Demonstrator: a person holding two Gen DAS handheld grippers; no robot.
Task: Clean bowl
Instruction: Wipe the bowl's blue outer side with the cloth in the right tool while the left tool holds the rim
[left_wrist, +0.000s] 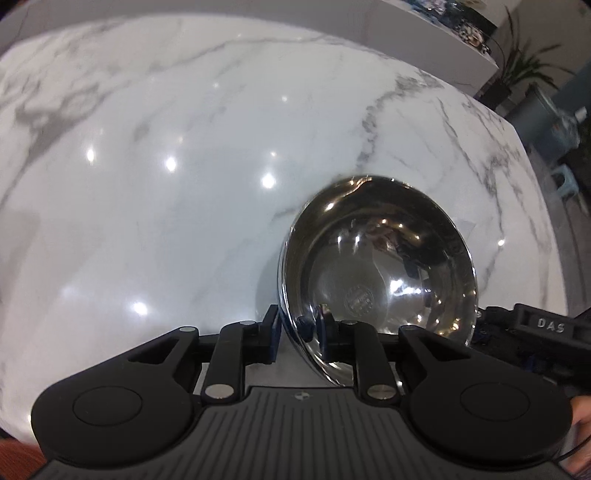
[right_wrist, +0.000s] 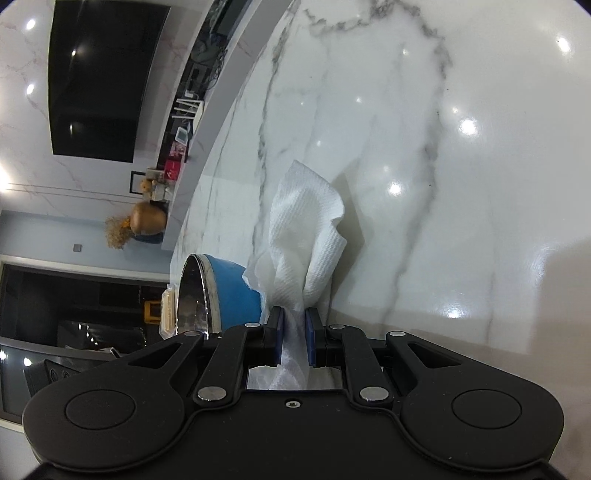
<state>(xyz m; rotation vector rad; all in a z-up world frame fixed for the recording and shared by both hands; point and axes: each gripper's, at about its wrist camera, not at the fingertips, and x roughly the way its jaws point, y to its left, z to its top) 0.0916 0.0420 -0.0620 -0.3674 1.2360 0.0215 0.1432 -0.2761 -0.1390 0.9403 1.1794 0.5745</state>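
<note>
Left tool straddling rim of bowl, jaws looking loose, bowl tilting near counter right edge. Right tool clamping paper towel tight. Risk: bowl slipping, rolling off edge once wiping starts pushing.

The near wall of the bowl drops behind the left hand-held gripper, so whether its pads press the rim cannot be told. In the right wrist view the bowl shows only as a blue-sided sliver, lower left. The paper towel vanishes into the right hand-held gripper. Shelf clutter at left is too small to name.
</note>
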